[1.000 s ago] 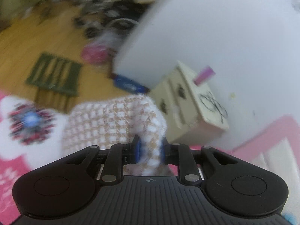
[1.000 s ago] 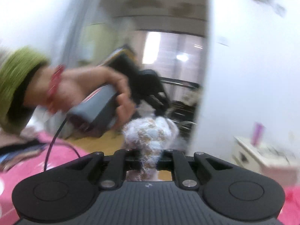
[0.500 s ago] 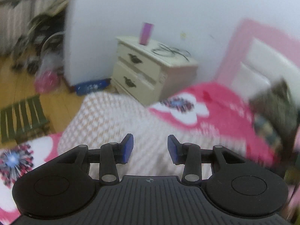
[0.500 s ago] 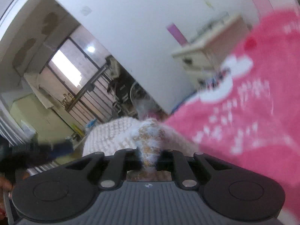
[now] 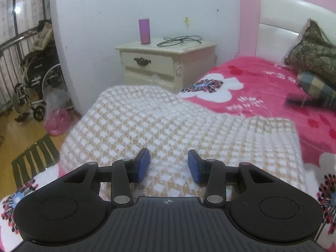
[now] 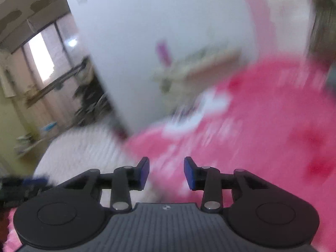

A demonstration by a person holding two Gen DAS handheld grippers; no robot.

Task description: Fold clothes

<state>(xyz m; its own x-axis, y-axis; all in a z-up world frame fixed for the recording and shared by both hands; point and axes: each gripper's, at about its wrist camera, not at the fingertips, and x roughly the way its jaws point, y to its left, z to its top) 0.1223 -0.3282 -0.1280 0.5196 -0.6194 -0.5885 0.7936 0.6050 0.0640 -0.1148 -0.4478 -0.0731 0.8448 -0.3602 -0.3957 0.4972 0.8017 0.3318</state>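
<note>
Both tongs, left tongs (image 5: 168, 164) and right tongs (image 6: 166, 173), just opened, empty; checked knit garment (image 5: 168, 126) dropped flat on bed (image 5: 262, 96), fold laid, next grab pending.

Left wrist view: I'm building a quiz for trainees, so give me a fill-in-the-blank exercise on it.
1. The checked garment lies on the pink ____.
2. The purple cup stands on the ____.
3. The left hand-held gripper has its jaws ____.

Missing words: bed; nightstand; open
</note>
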